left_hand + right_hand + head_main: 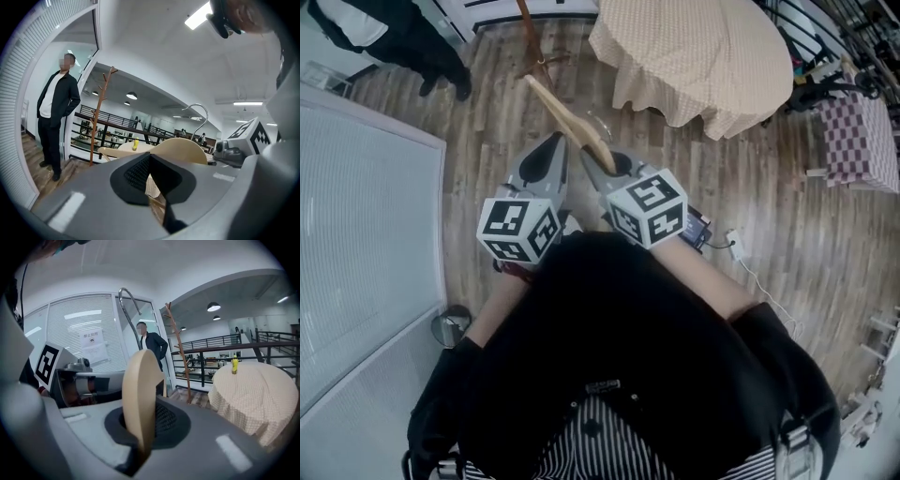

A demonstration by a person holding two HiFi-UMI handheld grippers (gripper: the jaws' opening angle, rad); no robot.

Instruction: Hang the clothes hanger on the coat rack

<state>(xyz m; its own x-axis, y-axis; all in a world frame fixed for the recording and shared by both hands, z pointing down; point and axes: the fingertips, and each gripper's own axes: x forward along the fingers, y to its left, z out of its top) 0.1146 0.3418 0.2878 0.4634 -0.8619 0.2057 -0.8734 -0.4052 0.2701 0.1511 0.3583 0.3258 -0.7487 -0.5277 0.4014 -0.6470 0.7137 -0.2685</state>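
A person in black (619, 356), seen from above, fills the lower half of the head view. Both hands are hidden behind the claws' marker cubes. A glass wall with blinds (356, 244) runs down the left side and is cut off by the frame. A round tabletop under a checked cloth (694, 56) sits at the upper right, its far edge cropped. A small yellow bottle (234, 364) stands on it. A bystander (56, 117) in dark clothes stands by the glass wall; from above, only the legs show. The coat rack (180, 357) is a thin wooden pole with branching pegs. It stands between the bystander and the tabletop, well apart from both claws, and its top is out of the head view.

Both arms reach forward side by side, with the claws pointing slightly down. The right claw (143, 427) is clamped on the hanger (140, 390), a pale wooden one held edge-on and upright. The hanger's metal hook (126, 301) curves overhead. The left claw (149, 159) is pressed together and holds nothing. It sits just beside the hanger.
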